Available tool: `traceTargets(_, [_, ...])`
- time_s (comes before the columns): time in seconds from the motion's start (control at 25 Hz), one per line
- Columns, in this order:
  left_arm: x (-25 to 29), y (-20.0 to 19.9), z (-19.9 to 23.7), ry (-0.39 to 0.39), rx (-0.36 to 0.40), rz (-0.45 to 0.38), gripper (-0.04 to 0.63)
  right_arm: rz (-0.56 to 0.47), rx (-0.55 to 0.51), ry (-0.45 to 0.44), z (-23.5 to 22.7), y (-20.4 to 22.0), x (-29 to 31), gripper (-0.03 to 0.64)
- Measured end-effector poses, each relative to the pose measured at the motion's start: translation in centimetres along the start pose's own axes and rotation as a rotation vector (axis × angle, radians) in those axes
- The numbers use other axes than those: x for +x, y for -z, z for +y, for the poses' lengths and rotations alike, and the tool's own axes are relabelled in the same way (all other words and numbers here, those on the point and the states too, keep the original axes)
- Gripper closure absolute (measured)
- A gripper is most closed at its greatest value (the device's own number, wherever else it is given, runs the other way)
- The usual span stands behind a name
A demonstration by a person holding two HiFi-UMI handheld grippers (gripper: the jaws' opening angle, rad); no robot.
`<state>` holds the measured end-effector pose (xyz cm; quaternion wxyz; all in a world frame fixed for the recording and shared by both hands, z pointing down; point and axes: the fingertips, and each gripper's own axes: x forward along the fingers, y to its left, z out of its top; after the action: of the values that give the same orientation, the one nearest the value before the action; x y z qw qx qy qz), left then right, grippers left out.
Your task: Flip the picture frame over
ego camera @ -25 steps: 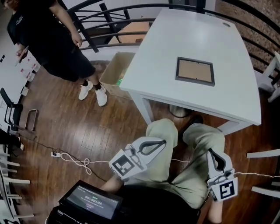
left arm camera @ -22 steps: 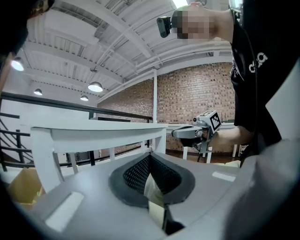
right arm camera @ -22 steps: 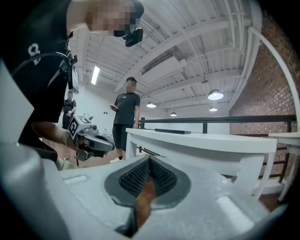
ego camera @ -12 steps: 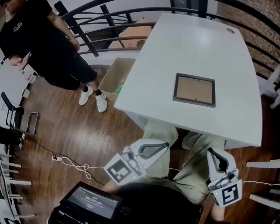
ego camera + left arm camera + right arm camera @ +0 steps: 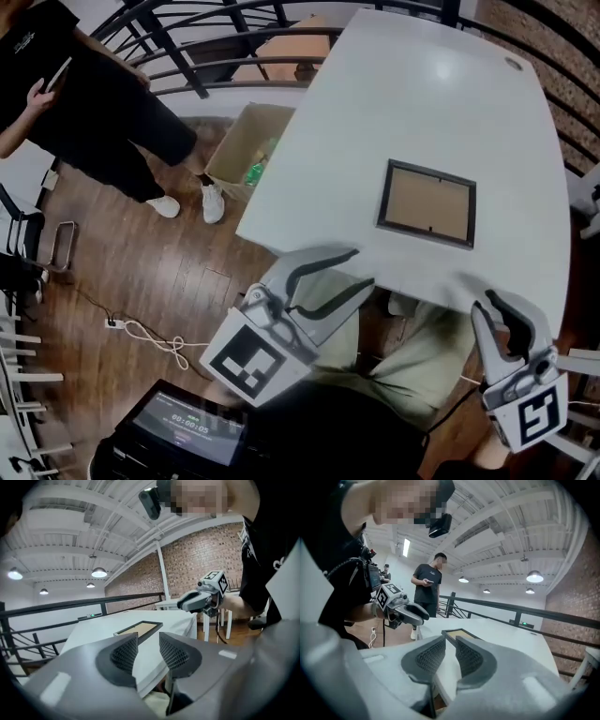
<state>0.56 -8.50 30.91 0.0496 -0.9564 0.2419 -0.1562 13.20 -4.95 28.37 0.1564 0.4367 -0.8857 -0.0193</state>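
The picture frame (image 5: 427, 203) lies flat in the middle of the white table (image 5: 412, 84), its brown backing up inside a dark border. My left gripper (image 5: 362, 265) hovers at the table's near edge, short of the frame, and its jaws are opening with nothing between them. My right gripper (image 5: 499, 300) hangs at the near edge on the right, its jaws opening too and empty. In the left gripper view the frame (image 5: 138, 629) shows beyond the left gripper (image 5: 147, 638). In the right gripper view the frame (image 5: 460, 633) lies past the right gripper (image 5: 450, 640).
An open cardboard box (image 5: 246, 150) stands on the wood floor left of the table. A person in black (image 5: 89, 103) stands beyond it by the dark railing (image 5: 216, 37). A screen (image 5: 187, 427) sits near my left side. A power cable (image 5: 150, 336) trails on the floor.
Both grippers have risen from the lap up to the table's near edge. Their jaws were shut and now stand apart. The frame has not moved on the table.
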Motion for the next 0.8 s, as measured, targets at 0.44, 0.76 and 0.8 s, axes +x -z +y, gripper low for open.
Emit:
traceTargets(0.44, [4.0,2.8,1.8,0.028,0.028,0.284,0.42,0.361,0.067,-0.074,-2.6,5.3,3.8,0.437])
traceTargets(0.76, [5.4,4.4,0.7,0.128,0.023,0.417,0.426,0.483,0.141,-0.127,-2.7,7.3,4.5,0.437])
traceTargets(0.8, [5.7,4.4,0.7,0.132,0.019,0.419,0.431,0.492,0.136,-0.126,-2.9,7.4,4.6,0.437])
